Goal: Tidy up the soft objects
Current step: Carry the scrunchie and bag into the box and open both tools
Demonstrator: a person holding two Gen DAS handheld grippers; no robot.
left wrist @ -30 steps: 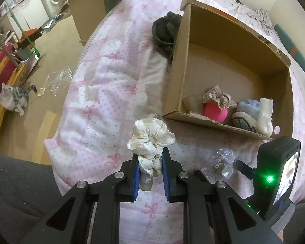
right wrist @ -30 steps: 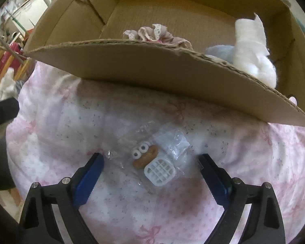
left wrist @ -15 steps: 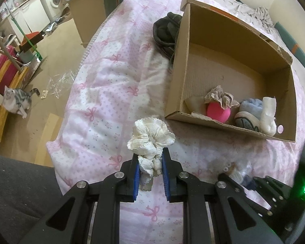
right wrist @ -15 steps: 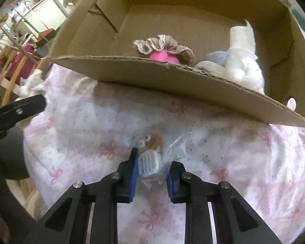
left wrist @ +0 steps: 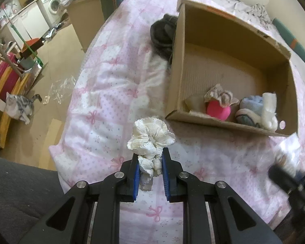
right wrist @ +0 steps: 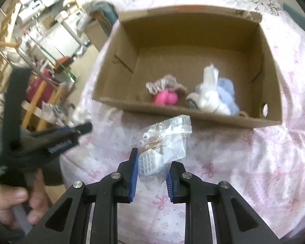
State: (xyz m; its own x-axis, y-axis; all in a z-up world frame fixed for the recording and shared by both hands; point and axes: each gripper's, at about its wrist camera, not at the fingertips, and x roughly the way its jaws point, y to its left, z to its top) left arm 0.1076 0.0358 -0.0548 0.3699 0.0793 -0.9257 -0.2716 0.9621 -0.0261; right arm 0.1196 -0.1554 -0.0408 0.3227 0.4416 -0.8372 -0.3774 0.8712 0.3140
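The bed (left wrist: 116, 85), covered with a pink quilt printed with bows, carries everything here. On it, toward 1 o'clock in the left wrist view, stands an open cardboard box (left wrist: 174, 77). A dark bundle of fabric (left wrist: 162, 32) lies against the box's outer wall at 12 o'clock. Inside the box, along the near wall, a pink ball (left wrist: 218, 110) sits under a beige lace scrunchie (left wrist: 221, 95), and at its right are a pale blue soft item (left wrist: 252, 103) and a white fluffy one (left wrist: 269, 109), touching each other.

The left gripper (left wrist: 150, 169) has its fingers pinching a cream lace scrunchie (left wrist: 151, 136), held above the quilt, near the box's front corner but still outside it. The right gripper (right wrist: 151, 178) has its fingers pinching a clear plastic bag (right wrist: 168, 138) with a small white grid piece and a little brown figure with eyes inside; it hangs in front of the box's near wall at 12 o'clock of the right wrist view.

I think both items are going into the box. The bag is slippery and held only at its low corner, so it may slide out before it passes the wall. The near wall is also low and thin; a gripper that catches it could push the box across the soft quilt. On the floor at 9 o'clock a grey tabby cat (left wrist: 19, 106) watches and may come to disturb things.
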